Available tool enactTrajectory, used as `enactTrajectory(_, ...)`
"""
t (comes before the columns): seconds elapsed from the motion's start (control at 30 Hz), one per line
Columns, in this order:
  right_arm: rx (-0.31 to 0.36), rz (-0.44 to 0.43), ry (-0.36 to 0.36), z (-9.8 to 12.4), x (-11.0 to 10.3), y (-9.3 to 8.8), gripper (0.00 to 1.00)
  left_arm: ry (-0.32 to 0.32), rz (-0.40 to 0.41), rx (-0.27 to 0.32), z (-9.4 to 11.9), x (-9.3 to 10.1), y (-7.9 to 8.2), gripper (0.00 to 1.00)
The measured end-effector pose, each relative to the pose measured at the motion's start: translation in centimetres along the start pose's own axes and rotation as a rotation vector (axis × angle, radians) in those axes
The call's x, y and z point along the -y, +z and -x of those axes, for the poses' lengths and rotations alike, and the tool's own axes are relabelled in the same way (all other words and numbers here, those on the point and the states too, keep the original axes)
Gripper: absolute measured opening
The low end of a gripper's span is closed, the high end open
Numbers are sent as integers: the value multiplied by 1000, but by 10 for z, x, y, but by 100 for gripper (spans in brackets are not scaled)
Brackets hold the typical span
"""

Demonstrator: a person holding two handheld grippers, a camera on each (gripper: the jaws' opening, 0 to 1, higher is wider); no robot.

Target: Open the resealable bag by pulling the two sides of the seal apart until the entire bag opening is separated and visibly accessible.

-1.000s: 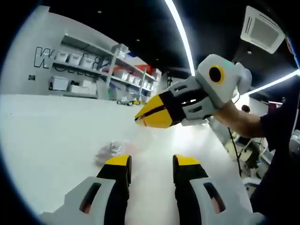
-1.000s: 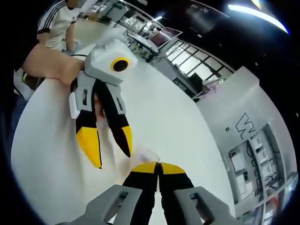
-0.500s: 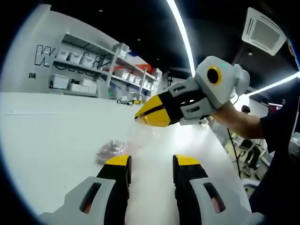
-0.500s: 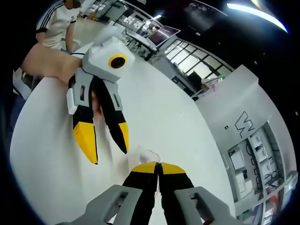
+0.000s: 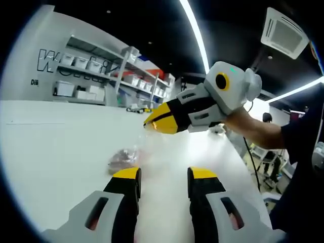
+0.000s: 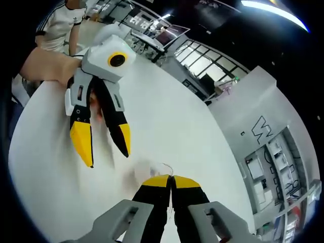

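Room: a hall with a dark ceiling and long light strips; a grey wall with shelves [image 5: 96,76] of white boxes fills the upper left of the left gripper view.
Surface: a wide white table [image 5: 55,152] spans the lower half of both views.
Bag: a small clear bag [image 5: 123,159] with dark contents sits just above the left jaw tip, left of centre in the left gripper view, apparently resting on the table. In the right gripper view it is a pale blur [image 6: 154,169] just above the closed jaw tips at lower centre — whether they touch it cannot be told.
Left gripper: [image 5: 164,174] its jaws rise from the bottom of its own view, parted with a clear gap and holding nothing. In the right gripper view it [image 6: 104,147] hangs at upper left, yellow tips down and spread, above the table.
Right gripper: [image 6: 171,179] its jaws meet tip to tip at the bottom centre of its own view. In the left gripper view it [image 5: 157,119] enters from the right, tips together and pointing left, above the bag and apart from it.
Person: a bare forearm [image 5: 258,129] holds the right gripper — at the right edge of the left gripper view.
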State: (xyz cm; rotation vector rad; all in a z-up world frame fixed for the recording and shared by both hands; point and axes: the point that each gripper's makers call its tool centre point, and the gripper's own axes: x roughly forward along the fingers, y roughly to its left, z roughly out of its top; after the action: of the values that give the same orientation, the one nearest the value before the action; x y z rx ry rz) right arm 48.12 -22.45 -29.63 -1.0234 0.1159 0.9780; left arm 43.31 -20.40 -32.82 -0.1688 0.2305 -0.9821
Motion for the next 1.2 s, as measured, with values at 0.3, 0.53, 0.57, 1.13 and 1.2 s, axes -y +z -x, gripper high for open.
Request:
enactTrajectory(0.3,-20,-12,-9,-1,6,-11,0,0,1,1,0,2,0,37)
enactTrajectory(0.53,-33,-22,-13,-3,9,-19,0,1,3,1,0,-2,1,36)
enactTrajectory(0.57,-33,-23,-14,-3,9,-19,0,2,2,1,0,-2,1,36)
enactTrajectory(1.13,-63,-45,-28,-5,20,-35,0,11,-14,-4,0,-2,0,38)
enactTrajectory(1.2,-66,-47,-31,-5,21,-36,0,11,-14,-4,0,-2,0,38)
